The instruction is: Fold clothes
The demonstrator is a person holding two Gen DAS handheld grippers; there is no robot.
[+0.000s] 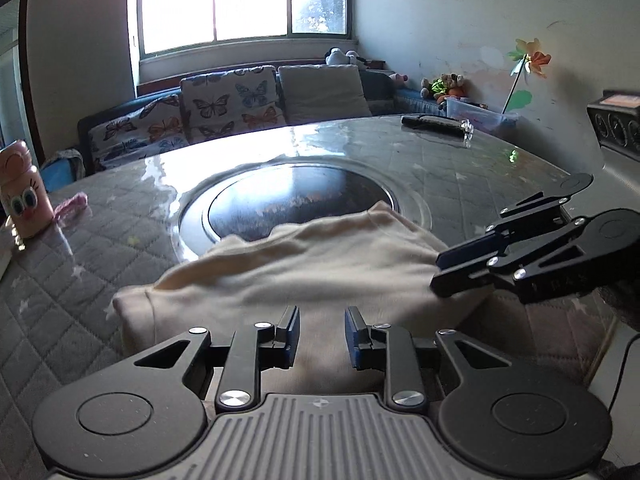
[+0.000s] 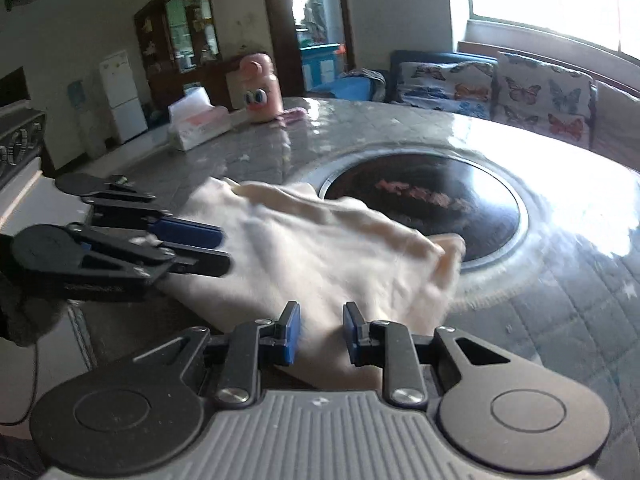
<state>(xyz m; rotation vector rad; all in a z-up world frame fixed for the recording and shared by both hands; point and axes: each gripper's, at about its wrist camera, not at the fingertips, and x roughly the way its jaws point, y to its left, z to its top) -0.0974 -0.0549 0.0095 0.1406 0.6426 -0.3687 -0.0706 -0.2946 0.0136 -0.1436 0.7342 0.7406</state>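
Note:
A cream garment [image 1: 320, 264] lies rumpled on the quilted grey table [image 1: 100, 280], its far edge over the dark round inset [image 1: 296, 204]. My left gripper [image 1: 322, 316] hovers at the garment's near edge, open by a narrow gap with cloth showing below the gap. In the right wrist view the garment [image 2: 320, 248] spreads ahead of my right gripper [image 2: 320, 316], which is also narrowly open over the near edge. The right gripper [image 1: 436, 276] reaches onto the garment's right side, and the left gripper [image 2: 224, 250] onto its left side. I see no cloth pinched by either.
A pink cartoon bottle [image 2: 260, 88], a small pink cloth [image 1: 72, 204] and a tissue box [image 2: 196, 124] stand at the table's left. A black remote [image 1: 432, 122] lies at the far right. A butterfly-cushion sofa [image 1: 220, 108] runs behind. A cable [image 1: 624, 368] hangs off the near right edge.

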